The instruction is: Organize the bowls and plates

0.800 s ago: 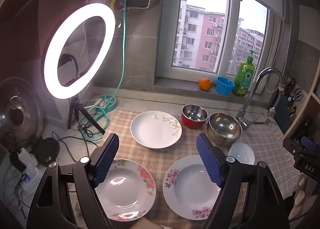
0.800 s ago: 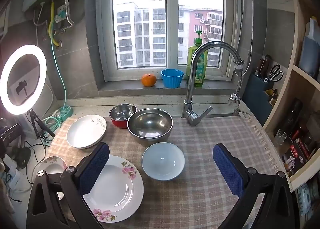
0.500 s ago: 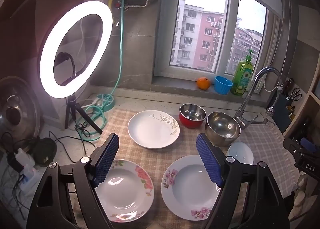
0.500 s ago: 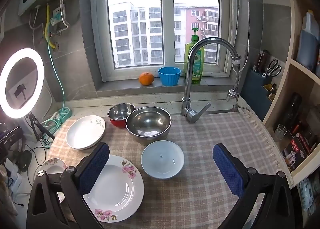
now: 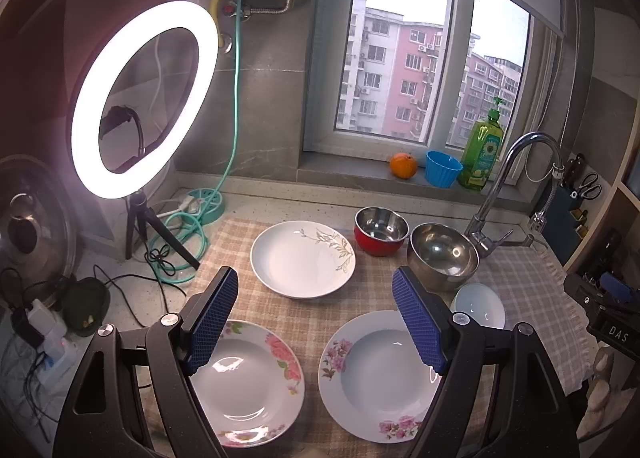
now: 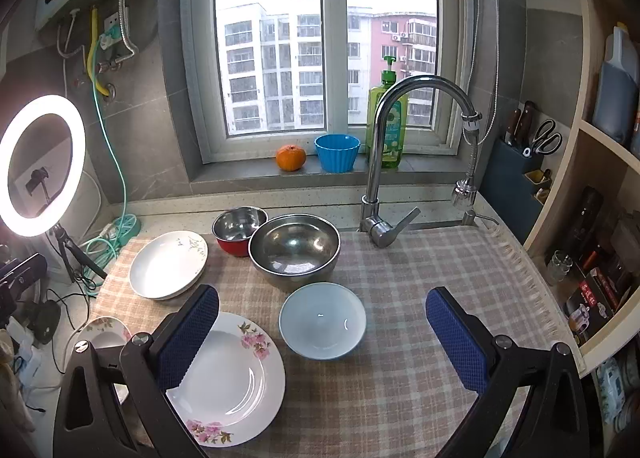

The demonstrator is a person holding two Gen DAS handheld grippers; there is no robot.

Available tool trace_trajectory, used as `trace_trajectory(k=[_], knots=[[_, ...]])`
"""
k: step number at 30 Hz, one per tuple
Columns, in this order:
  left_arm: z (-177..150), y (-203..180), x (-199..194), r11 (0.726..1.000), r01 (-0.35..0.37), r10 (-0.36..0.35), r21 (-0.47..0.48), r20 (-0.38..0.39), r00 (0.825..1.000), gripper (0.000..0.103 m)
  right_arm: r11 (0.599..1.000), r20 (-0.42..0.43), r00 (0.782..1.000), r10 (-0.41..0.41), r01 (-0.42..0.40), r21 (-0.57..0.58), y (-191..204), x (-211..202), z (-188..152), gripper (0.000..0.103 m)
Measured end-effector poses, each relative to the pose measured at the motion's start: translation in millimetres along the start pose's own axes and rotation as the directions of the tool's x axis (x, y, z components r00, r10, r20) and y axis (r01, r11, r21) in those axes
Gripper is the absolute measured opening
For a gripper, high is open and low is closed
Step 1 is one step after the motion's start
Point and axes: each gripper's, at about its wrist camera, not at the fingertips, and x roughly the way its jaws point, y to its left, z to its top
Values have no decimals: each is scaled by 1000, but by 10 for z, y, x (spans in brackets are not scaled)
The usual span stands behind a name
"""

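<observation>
In the left wrist view we hold our left gripper with its blue ribbed pads spread wide and nothing between them, above the checked beige cloth. Under it lie two glossy white ceramic plates with pink flowers, the left flowered plate and the right flowered plate, side by side but apart. Behind them is a white plate with a gold leaf pattern, then a small steel bowl with red outside and a big shiny steel bowl. Everything lies separately, so we think the stacking is not yet begun.

In the right wrist view our right gripper is also wide open and empty, pointing down over a smooth pale blue ceramic bowl, which seems the nearest thing to take.
</observation>
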Motion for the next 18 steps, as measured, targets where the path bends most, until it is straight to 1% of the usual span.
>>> trace_trajectory(k=[18], knots=[[38,21,15,1000,5,-5,2,-5,1000,80,1000,-4,1000,2,-2,-1,-9,48,24,102]])
